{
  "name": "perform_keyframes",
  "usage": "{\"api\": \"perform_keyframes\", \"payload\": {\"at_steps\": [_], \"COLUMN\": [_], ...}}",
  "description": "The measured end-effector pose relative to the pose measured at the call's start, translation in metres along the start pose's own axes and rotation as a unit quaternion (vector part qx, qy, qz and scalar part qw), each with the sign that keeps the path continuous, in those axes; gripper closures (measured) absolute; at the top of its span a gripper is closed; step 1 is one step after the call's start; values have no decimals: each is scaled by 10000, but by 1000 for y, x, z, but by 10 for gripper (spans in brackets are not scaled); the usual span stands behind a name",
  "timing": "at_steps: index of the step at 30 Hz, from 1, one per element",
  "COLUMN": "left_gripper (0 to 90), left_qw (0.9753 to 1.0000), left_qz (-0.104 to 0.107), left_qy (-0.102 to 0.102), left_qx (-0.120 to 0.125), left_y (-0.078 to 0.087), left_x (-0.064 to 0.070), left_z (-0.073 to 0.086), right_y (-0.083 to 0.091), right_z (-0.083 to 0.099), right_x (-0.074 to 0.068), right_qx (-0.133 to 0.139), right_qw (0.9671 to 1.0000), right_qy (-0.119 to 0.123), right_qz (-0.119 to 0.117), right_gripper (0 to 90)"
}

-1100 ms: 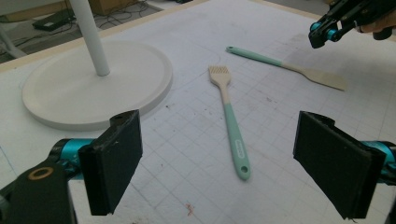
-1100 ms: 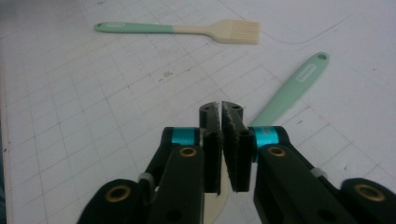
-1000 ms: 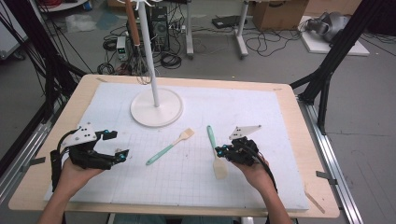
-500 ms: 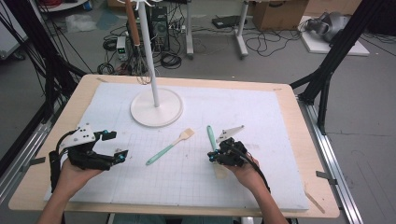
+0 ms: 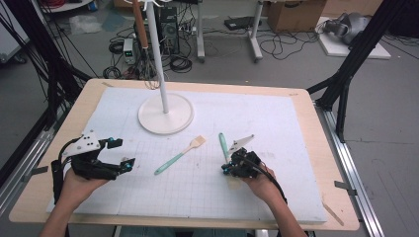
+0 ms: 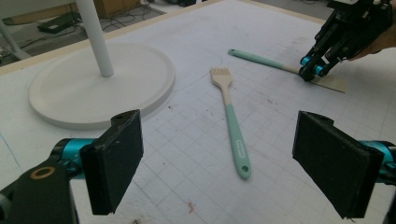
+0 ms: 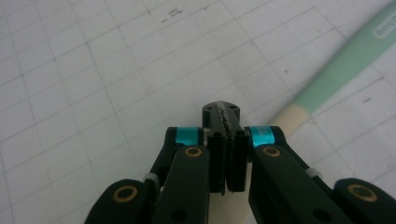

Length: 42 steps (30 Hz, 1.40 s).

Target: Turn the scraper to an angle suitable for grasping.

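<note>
Spatula (image 5: 224, 148) with a mint-green handle and a cream blade lies on the white gridded mat (image 5: 296, 128), right of the mat's middle and toward the near edge of the bench (image 5: 316, 106), its handle pointing toward the far edge. The right gripper (image 5: 230, 169) sits directly over the blade end, low against the mat. In the right gripper view its jaws are pressed together with no gap and nothing between them, and the spatula (image 7: 336, 70) runs past just to one side, the cream neck passing under the gripper's knuckle (whether the tips actually touch the blade cannot be told). The left gripper view shows the same spot from across the mat: the right gripper (image 6: 312, 70) bears down where the green handle meets the cream blade (image 6: 334, 84).

A pastry brush (image 5: 180, 154) with a matching green handle lies diagonally near the mat's centre, bristles toward the far right, well apart from both grippers. The left gripper (image 5: 127, 165) rests near the left edge of the bench, held in the person's left hand (image 5: 79, 185), jaws spread wide with nothing between them. A white stand (image 5: 165, 112) with a round base occupies the far-left part of the mat, and a whisk (image 5: 146, 49) hangs beside its pole.
</note>
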<state>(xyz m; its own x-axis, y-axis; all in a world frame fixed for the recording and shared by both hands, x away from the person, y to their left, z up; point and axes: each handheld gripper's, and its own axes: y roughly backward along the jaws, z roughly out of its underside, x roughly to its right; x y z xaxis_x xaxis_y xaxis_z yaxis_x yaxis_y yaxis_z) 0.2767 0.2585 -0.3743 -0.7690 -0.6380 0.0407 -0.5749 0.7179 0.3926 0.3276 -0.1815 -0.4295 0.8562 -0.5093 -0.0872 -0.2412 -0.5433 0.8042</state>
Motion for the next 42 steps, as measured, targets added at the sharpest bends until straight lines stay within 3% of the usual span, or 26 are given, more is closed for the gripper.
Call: {"api": "perform_keyframes", "payload": {"at_steps": [9, 15, 17, 28, 42], "left_gripper": [175, 175, 175, 175, 177], "left_qw": [10000, 10000, 10000, 10000, 9999], "left_qz": [-10, -26, -19, -50, -39], "left_qy": [-12, -15, -30, -40, -101], "left_qx": [75, 30, 24, 45, -1], "left_y": [1, 1, 1, 2, 0], "left_x": [2, 2, 2, 2, 3], "left_z": [-1, 0, 0, 0, 1], "right_y": [6, 10, 14, 16, 8], "right_z": [7, 11, 9, -16, -8], "right_x": [0, 4, 7, 31, 57], "right_qx": [-76, -36, 186, 452, 515], "right_qw": [10000, 9999, 9993, 9971, 9909], "right_qy": [-31, -136, -268, -563, -1169], "right_qz": [27, -100, -204, 259, 416], "right_gripper": [898, 897, 897, 896, 895]}}
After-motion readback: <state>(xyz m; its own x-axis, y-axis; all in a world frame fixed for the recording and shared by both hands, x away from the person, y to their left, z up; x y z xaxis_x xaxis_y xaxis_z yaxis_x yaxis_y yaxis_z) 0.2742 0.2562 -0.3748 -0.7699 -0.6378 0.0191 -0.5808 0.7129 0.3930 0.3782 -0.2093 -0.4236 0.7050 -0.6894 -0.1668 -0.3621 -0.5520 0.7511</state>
